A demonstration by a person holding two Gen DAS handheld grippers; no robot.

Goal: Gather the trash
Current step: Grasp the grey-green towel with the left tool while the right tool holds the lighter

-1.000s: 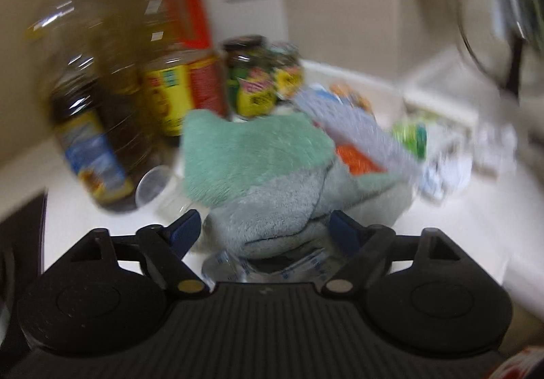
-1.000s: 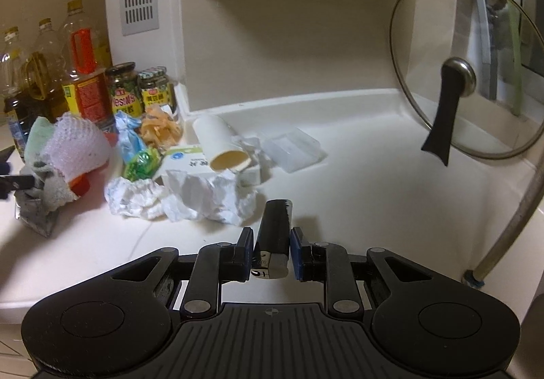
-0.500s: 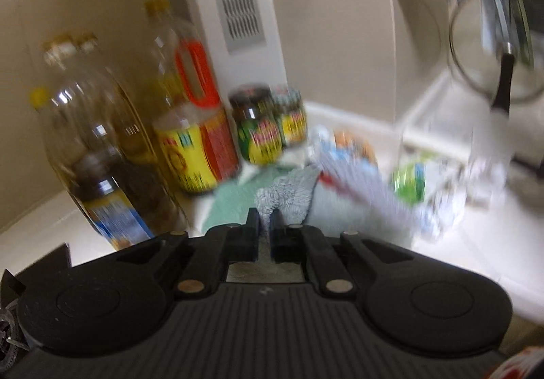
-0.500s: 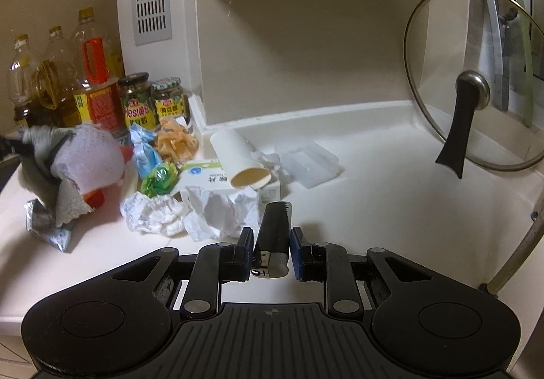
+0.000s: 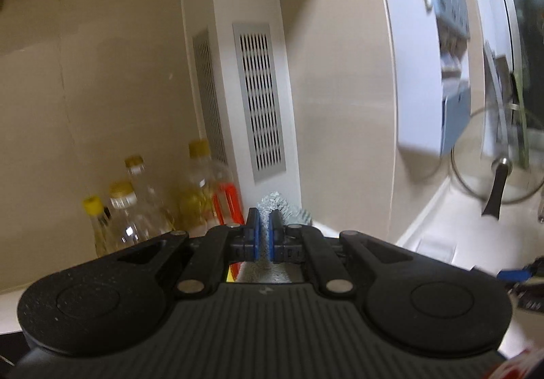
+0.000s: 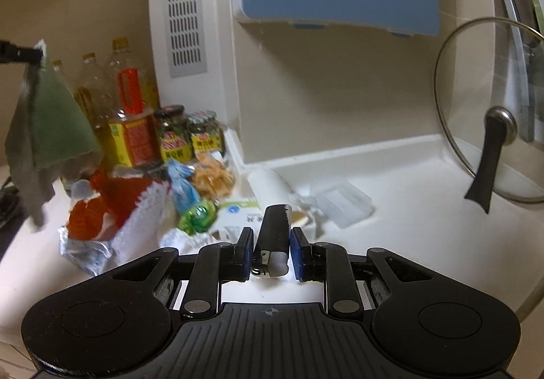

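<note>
Since the earlier frames, the left gripper (image 5: 264, 229) has clamped shut on the cloth (image 6: 51, 113) and lifted it clear of the counter; it now hangs limp from that pinch, long axis vertical, up and to the left of the right gripper (image 6: 271, 244). That gripper holds a black lighter (image 6: 273, 236) between its pads, its long axis pointing forward along the fingers. Uncovered trash (image 6: 112, 222) lies on the counter (image 6: 408, 243) ahead and left of the right gripper, under the cloth, so the left hand looks nearer.

White counter (image 6: 391, 243) bears oil bottles (image 6: 131, 127), jars (image 6: 173, 134), crumpled wrappers (image 6: 112, 219), a paper cup (image 6: 268, 185)
</note>
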